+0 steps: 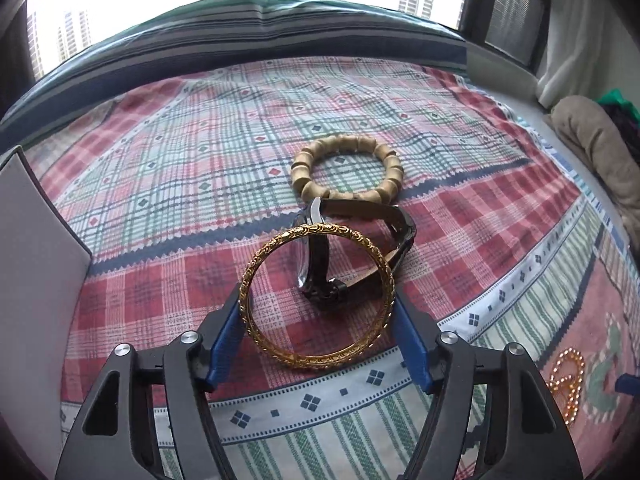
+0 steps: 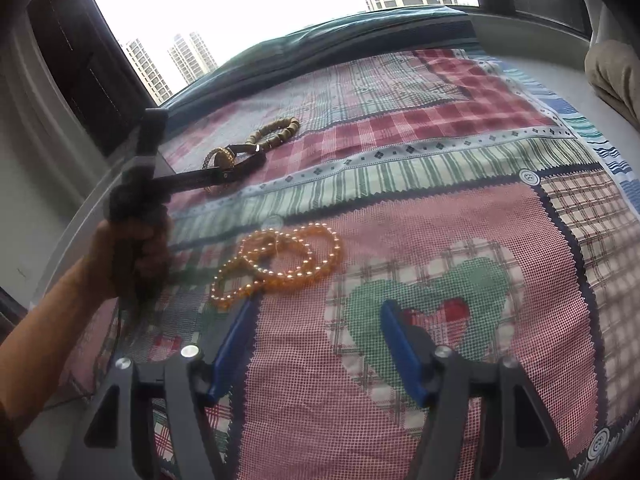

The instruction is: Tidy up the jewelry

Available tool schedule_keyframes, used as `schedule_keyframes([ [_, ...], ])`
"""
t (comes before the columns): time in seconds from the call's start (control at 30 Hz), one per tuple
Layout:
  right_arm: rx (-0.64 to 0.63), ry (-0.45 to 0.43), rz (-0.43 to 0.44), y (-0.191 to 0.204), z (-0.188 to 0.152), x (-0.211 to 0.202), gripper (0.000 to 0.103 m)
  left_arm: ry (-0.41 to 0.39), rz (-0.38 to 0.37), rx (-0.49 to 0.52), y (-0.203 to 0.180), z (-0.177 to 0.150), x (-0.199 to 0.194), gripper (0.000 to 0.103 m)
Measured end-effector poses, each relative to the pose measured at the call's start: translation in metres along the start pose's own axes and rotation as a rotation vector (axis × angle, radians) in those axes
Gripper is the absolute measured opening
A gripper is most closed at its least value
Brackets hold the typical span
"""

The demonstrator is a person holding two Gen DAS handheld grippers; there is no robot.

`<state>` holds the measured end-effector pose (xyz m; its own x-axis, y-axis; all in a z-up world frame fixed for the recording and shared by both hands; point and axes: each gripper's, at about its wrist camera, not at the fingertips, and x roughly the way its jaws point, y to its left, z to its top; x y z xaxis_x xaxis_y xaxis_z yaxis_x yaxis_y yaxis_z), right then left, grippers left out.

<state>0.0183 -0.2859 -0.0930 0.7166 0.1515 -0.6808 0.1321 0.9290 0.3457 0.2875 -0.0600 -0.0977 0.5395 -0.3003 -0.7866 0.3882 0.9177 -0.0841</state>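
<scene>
My left gripper (image 1: pixel 318 308) is shut on a carved gold bangle (image 1: pixel 372 248), its blue pads pressing the ring's two sides and holding it tilted above the patchwork bedspread (image 1: pixel 168 168). Just beyond it lie a dark wristwatch (image 1: pixel 394 226) with a leather strap and a wooden bead bracelet (image 1: pixel 390 188). My right gripper (image 2: pixel 318 314) is open and empty over the bedspread. Amber bead bracelets (image 2: pixel 280 260) lie just ahead and left of it. The right wrist view also shows the left gripper (image 2: pixel 218 168) far off by the watch (image 2: pixel 250 162) and the wooden bracelet (image 2: pixel 276 132).
A white box wall (image 1: pixel 36 264) stands at the left edge. A striped pillow (image 1: pixel 260 28) lies along the far side under the window. A beige cloth (image 1: pixel 600 148) sits at the right. The amber beads also show at the lower right of the left wrist view (image 1: pixel 568 380).
</scene>
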Motion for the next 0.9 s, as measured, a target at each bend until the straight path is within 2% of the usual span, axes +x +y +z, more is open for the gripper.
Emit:
schedule_keyframes([
  [0.13,0.013,0.002,0.010,-0.002,-0.002,0.000,0.067,0.030,0.028,-0.014,0.001,-0.017,-0.025,0.070],
  [0.3,0.020,-0.004,0.007,-0.006,-0.002,-0.004,0.067,0.177,0.062,-0.099,0.011,-0.058,-0.064,0.070],
  [0.47,0.024,0.002,0.002,-0.007,-0.005,-0.002,0.067,0.240,0.110,-0.122,0.012,-0.103,-0.091,0.070],
  [0.57,0.019,0.006,-0.006,-0.004,-0.008,0.000,0.067,0.224,0.135,-0.119,0.010,-0.117,-0.099,0.074],
  [0.63,0.014,0.008,-0.018,-0.001,-0.010,-0.001,0.067,0.209,0.155,-0.124,0.009,-0.121,-0.103,0.087],
  [0.67,0.012,0.008,-0.025,0.001,-0.011,-0.001,0.067,0.196,0.153,-0.132,0.009,-0.124,-0.107,0.090],
  [0.9,-0.008,0.009,-0.091,0.005,-0.013,-0.012,0.069,0.136,0.103,-0.228,0.022,-0.146,-0.137,0.092],
])
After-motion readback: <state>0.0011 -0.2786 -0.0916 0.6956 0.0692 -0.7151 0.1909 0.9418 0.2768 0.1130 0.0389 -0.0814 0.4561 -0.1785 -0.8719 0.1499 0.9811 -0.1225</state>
